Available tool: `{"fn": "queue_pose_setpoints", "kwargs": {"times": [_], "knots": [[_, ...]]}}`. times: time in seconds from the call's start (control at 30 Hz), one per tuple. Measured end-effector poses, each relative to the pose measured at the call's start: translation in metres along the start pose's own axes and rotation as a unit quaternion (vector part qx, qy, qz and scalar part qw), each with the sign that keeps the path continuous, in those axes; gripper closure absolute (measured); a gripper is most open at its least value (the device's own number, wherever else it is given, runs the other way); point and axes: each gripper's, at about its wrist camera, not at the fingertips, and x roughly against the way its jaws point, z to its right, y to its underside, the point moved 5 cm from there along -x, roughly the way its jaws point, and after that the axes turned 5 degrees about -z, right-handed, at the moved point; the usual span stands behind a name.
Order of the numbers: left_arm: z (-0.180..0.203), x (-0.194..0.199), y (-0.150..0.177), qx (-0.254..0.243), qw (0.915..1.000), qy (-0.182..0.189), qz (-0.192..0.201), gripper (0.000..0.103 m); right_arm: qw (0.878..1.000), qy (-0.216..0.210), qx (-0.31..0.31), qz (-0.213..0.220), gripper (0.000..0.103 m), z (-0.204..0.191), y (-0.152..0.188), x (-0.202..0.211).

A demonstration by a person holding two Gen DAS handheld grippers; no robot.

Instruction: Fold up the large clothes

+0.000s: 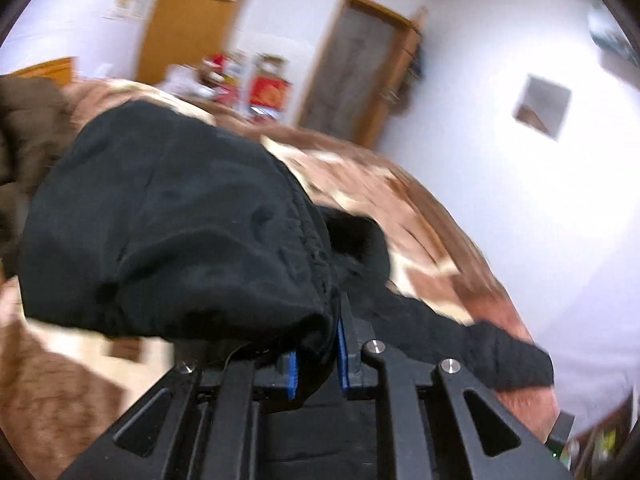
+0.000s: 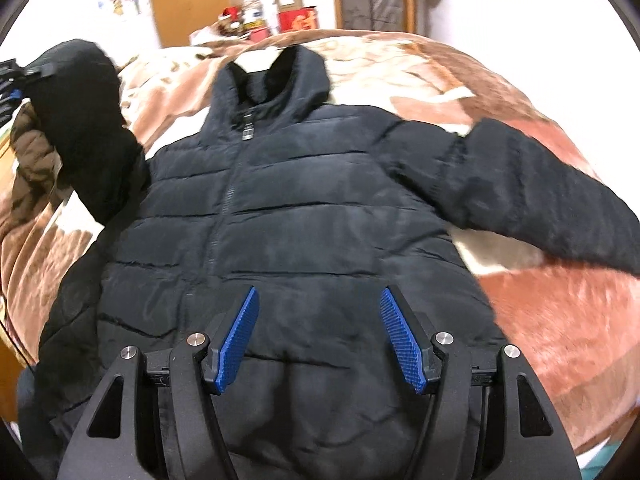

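A: Big stuff first. Bed (image 2: pixel 560 308) with a brown and cream blanket, and the black puffer jacket (image 2: pixel 304 216) spread front-up on it, zip closed, hood toward the far end.

B: Sleeves?

A: One sleeve (image 2: pixel 552 196) lies flat out to the right in the right wrist view. The other sleeve (image 2: pixel 88 128) is lifted off the bed at the left, pinched in the left gripper (image 1: pixel 316 354). Its fingers are clamped on the cuff fabric; cloth fills the gap in the left wrist view.

B: Right gripper?

A: Right gripper (image 2: pixel 320 340) hovers over the lower hem with fingers (image 2: pixel 236 340) spread wide, nothing between them.

B: Handling?

A: Looks soft, padded and bulky, probably light. Quilted shell likely slick, so it should spring back and slide when folded. I'd grab cuffs, hem corners or seams, where the padding is thin; a pinch on a fat panel could slip.

B: Room to move?

A: Plenty of bare blanket right of the body and past the hood. Left is tighter: a brown garment (image 2: pixel 32 152) sits beside the raised sleeve, near the bed's edge. The near hem runs close to the bed's front edge, so pulling toward the camera risks dragging it off. The boxes (image 2: pixel 296 12) behind the bed are well clear.
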Motion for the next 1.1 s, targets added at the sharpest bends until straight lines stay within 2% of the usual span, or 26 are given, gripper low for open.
{"fn": "queue_pose_setpoints", "kwargs": {"times": [0.07,0.2,0.27,0.33,0.37,0.4,0.43,0.57,0.67,0.73,0.8,0.9,1.0,1.1], "knots": [[0.027,-0.041,0.015,-0.019,0.999,0.016,-0.038,0.088,1.0,0.006,-0.014,-0.001,0.039,0.015,0.002,0.0],[0.062,-0.122,0.056,-0.049,0.9933,0.006,-0.104,0.086,0.999,0.014,-0.039,-0.011,0.039,0.041,0.008,-0.007],[0.072,-0.149,0.081,-0.051,0.9897,0.012,-0.133,0.079,0.999,0.014,-0.05,-0.015,0.039,0.051,0.01,-0.012],[0.082,-0.165,0.099,-0.041,0.9854,0.038,-0.161,0.059,0.998,0.01,-0.061,-0.012,0.039,0.057,0.01,-0.013],[0.082,-0.171,0.104,-0.037,0.9839,0.049,-0.168,0.055,0.998,0.008,-0.064,-0.008,0.039,0.058,0.009,-0.012],[0.085,-0.172,0.106,-0.036,0.9828,0.06,-0.171,0.044,0.998,0.005,-0.065,-0.001,0.039,0.058,0.007,-0.01],[0.089,-0.171,0.106,-0.036,0.982,0.068,-0.172,0.038,0.998,0.003,-0.065,0.005,0.039,0.059,0.003,-0.009],[0.088,-0.141,0.099,-0.042,0.9834,0.083,-0.155,0.038,0.998,-0.01,-0.059,0.032,0.039,0.049,-0.015,0.004],[0.074,-0.106,0.085,-0.041,0.9888,0.085,-0.115,0.038,0.998,-0.017,-0.037,0.054,0.039,0.033,-0.038,0.01],[0.054,-0.087,0.071,-0.034,0.993,0.066,-0.092,0.038,0.998,-0.014,-0.021,0.061,0.039,0.02,-0.055,0.009],[0.035,-0.074,0.061,-0.028,0.9942,0.064,-0.082,0.038,0.997,-0.019,-0.016,0.071,0.039,0.009,-0.068,0.007],[0.003,-0.073,0.051,-0.035,0.9973,0.006,-0.064,0.038,0.997,-0.021,-0.007,0.077,0.039,-0.001,-0.086,-0.007],[-0.047,-0.102,0.052,-0.017,0.9948,-0.056,-0.083,0.038,0.999,-0.015,0.001,0.043,0.04,-0.005,-0.099,-0.05],[-0.089,-0.131,0.067,0.009,0.9885,-0.1,-0.113,0.042,1.0,-0.008,0.002,-0.008,0.054,-0.002,-0.107,-0.101]]}}
